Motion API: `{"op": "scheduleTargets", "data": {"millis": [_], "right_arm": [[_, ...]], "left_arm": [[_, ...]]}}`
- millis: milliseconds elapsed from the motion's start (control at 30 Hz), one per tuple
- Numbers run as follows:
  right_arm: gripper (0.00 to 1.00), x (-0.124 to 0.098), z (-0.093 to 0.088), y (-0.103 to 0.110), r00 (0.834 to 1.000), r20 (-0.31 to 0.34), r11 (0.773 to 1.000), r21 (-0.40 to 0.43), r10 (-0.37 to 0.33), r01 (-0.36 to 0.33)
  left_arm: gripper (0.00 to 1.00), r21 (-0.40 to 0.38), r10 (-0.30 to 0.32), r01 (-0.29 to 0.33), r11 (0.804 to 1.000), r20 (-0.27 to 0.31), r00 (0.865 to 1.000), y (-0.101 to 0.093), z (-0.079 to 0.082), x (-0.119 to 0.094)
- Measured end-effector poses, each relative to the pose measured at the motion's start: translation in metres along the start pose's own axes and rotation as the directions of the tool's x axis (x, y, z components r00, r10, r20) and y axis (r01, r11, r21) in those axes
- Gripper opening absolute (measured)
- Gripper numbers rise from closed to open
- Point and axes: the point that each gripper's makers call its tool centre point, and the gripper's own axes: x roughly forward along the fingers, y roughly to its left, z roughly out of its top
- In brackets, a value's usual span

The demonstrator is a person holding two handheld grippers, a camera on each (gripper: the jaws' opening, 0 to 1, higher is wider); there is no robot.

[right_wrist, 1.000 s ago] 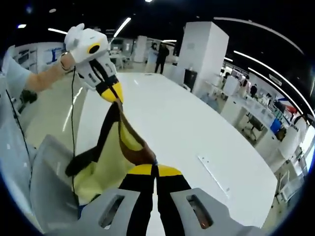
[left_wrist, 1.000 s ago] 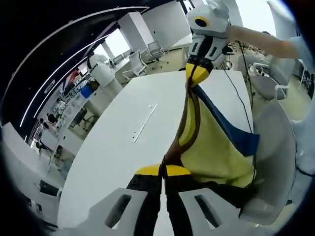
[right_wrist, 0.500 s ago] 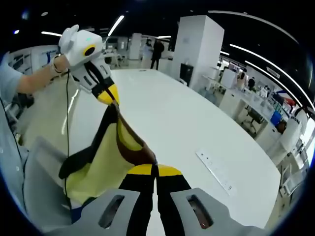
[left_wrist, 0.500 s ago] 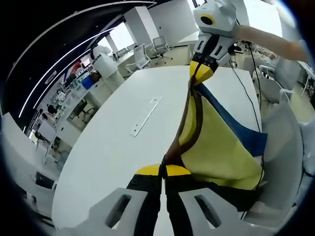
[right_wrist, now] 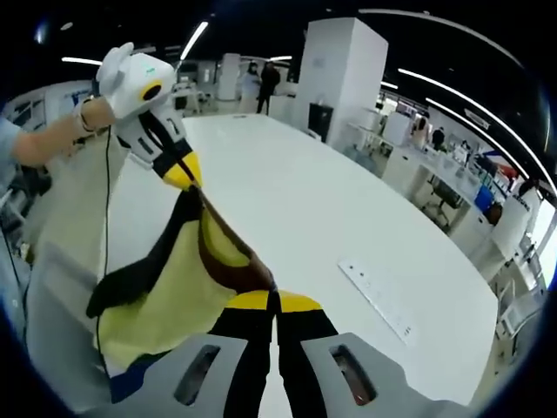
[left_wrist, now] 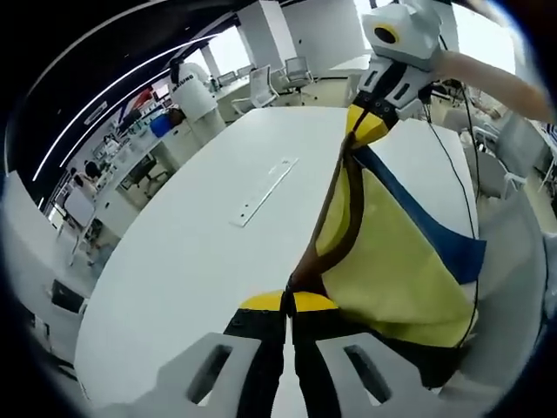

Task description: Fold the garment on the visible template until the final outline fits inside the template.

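Left gripper view: your left gripper (left_wrist: 288, 302) is clamped, yellow tips together, on the brown edge of the yellow fabric garment with blue and black panels (left_wrist: 392, 261), which runs straight ahead and up to your right gripper (left_wrist: 370, 124), also pinched on that edge; the cloth hangs off to the tool's right, above the big white table (left_wrist: 200, 261) with its long white cable strip (left_wrist: 264, 190). Right gripper view: right gripper (right_wrist: 271, 300) is clamped on the same brown edge, garment (right_wrist: 174, 287) sagging to its left, left gripper (right_wrist: 181, 174) ahead holding the far end. No template is visible to me. Risk: the grip looks thin, so pulling the edge tighter could slip it; laying down blind could miss the template.
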Motion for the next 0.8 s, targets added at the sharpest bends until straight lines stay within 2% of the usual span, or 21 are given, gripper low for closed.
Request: {"op": "scheduleTargets", "data": {"millis": [33, 133, 233, 533, 600, 800], "right_arm": [[0.01, 0.003, -0.003, -0.003, 1.0, -0.005, 1.0, 0.002, -0.007, 0.007], [0.01, 0.01, -0.009, -0.01, 1.0, -0.011, 1.0, 0.012, -0.023, 0.023], [0.01, 0.017, -0.016, -0.016, 0.999, -0.017, 0.998, 0.031, -0.046, 0.046], [0.01, 0.039, -0.032, -0.034, 0.993, -0.039, 0.992, 0.063, -0.111, 0.113], [0.01, 0.043, -0.037, -0.035, 0.991, -0.046, 0.99, 0.068, -0.122, 0.125], [0.01, 0.058, -0.049, -0.044, 0.989, -0.053, 0.984, 0.1, -0.14, 0.145]], "left_arm": [[0.0, -0.013, -0.006, 0.006, 1.0, 0.002, 1.0, 0.005, 0.002, 0.005], [0.0, -0.028, -0.009, 0.009, 1.0, 0.002, 1.0, 0.004, 0.0, 0.01], [0.0, -0.041, -0.005, 0.005, 0.999, 0.005, 1.0, 0.014, 0.002, 0.021], [0.0, -0.073, 0.034, -0.033, 0.997, 0.018, 0.999, 0.027, 0.0, 0.047], [0.0, -0.084, 0.039, -0.038, 0.996, 0.022, 0.999, 0.02, 0.0, 0.051], [0.0, -0.108, 0.069, -0.067, 0.992, 0.015, 0.997, 0.023, -0.012, 0.075]]}}
